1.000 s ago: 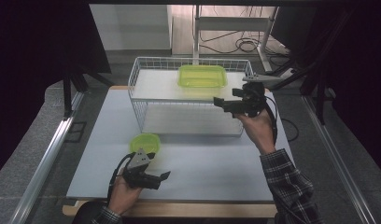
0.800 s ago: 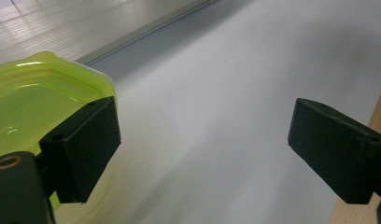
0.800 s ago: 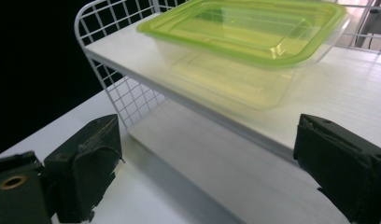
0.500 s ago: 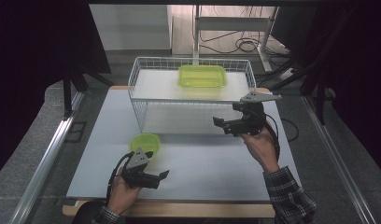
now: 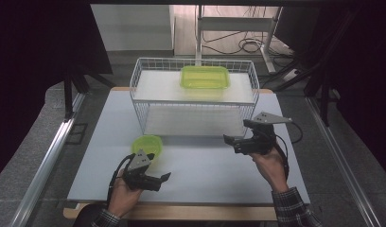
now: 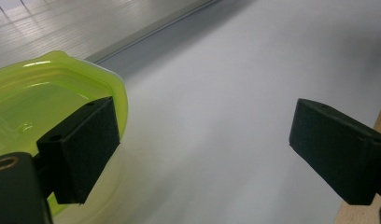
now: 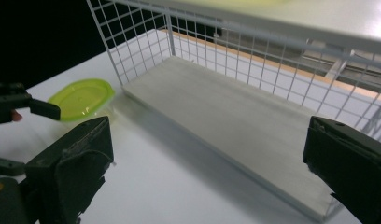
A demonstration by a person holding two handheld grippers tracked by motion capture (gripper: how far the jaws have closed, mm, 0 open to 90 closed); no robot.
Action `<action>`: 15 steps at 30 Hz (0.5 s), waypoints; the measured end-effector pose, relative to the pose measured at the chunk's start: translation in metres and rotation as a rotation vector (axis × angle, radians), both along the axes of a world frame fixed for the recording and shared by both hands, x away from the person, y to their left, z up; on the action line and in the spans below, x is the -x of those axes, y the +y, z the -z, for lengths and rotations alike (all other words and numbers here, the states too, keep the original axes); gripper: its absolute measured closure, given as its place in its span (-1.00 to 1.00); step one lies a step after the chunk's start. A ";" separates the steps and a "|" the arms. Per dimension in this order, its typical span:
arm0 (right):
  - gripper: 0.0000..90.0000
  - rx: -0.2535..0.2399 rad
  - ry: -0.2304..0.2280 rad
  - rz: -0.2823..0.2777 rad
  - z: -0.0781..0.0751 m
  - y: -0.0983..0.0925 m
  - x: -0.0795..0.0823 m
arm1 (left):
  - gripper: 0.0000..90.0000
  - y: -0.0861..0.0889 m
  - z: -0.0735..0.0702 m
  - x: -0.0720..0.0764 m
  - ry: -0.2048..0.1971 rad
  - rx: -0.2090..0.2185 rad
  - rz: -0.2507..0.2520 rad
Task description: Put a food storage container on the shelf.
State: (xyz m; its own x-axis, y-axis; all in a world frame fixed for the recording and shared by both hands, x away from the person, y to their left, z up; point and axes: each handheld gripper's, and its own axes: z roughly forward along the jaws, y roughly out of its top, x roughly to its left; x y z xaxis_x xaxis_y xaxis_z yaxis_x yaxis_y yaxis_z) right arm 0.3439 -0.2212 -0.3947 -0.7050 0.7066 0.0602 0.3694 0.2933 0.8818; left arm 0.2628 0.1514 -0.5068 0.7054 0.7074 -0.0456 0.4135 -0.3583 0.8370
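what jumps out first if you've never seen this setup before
The bright green tray on top of the white wire rack at the back of the table catches the eye first. A matching small green dish lies on the table nearer the person, just beyond the left gripper. The right gripper, jaws wide and empty, hovers by the rack's front right corner.

Small lime-green plastic lid (image 5: 147, 144): translucent, rounded-rectangle shape with raised rim, lies flat on white tabletop. Sits just beyond left gripper (image 5: 155, 178), slightly to its left; in left gripper view, lid (image 6: 48, 107) shows behind left jaw, not between pads. Well apart from right gripper (image 5: 238, 139), off to its left.

Lime-green container (image 5: 205, 77): shallow, rectangular, rounded corners, upright on top shelf of wire rack, beyond and above right gripper, far from left gripper.
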 end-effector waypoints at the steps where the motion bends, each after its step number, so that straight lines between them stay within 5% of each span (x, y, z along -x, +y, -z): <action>1: -0.97 -0.001 -0.002 0.005 0.003 -0.002 0.002 | -0.81 0.000 0.000 0.000 0.001 -0.002 -0.001; 15: -0.99 0.026 -0.005 0.046 0.032 -0.015 0.024 | -0.86 -0.003 0.000 0.002 -0.006 -0.027 0.002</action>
State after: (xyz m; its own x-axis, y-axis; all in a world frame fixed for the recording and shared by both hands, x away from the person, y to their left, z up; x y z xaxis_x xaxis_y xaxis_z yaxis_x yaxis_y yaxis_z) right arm 0.3203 -0.2366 -0.4272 -0.6717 0.7398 0.0382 0.3790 0.2989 0.8758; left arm 0.2609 0.1485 -0.5072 0.7070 0.7069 -0.0223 0.4079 -0.3818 0.8294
